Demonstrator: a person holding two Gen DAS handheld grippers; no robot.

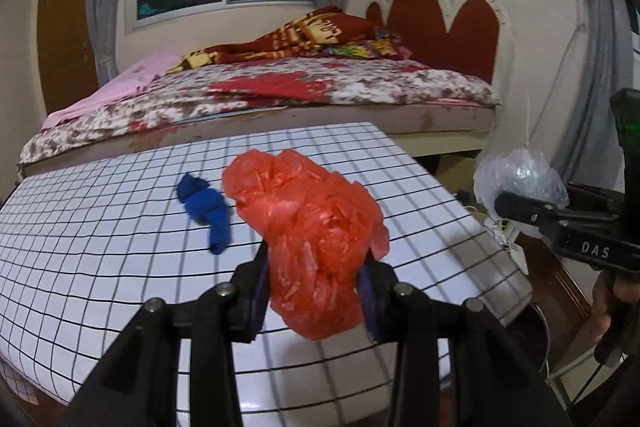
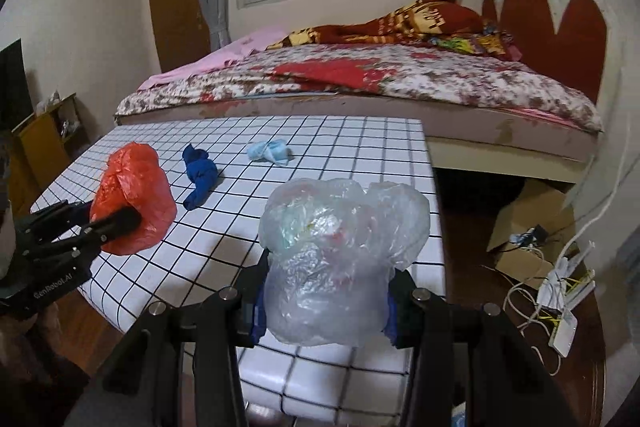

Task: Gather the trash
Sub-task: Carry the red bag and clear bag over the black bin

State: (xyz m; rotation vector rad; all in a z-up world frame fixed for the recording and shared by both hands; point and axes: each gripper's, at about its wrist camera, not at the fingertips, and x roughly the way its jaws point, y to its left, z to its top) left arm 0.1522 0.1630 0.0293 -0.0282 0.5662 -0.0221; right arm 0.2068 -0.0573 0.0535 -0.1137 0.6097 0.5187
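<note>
Tilting downward over the near edge of the checked table (image 2: 360,131), the left gripper (image 1: 316,287) pinches a crumpled red bag (image 1: 312,227); far of it lie a blue cloth (image 2: 199,175) and a pale mask (image 2: 270,151); rightward, the right gripper (image 2: 326,303) clamps a clear bag (image 2: 340,251).

You can read two markings, both on the tools you hold. In the left wrist view, white capital letters "DAS" stand on the black arm of the right gripper (image 1: 496,205), at the right edge of the picture. In the right wrist view, white lettering "GenRobot.AI" runs along the black body of the left gripper (image 2: 120,217), at the lower left. The patterned blanket (image 2: 424,19) on the bed carries letter-like shapes, too blurred for you to read.
</note>
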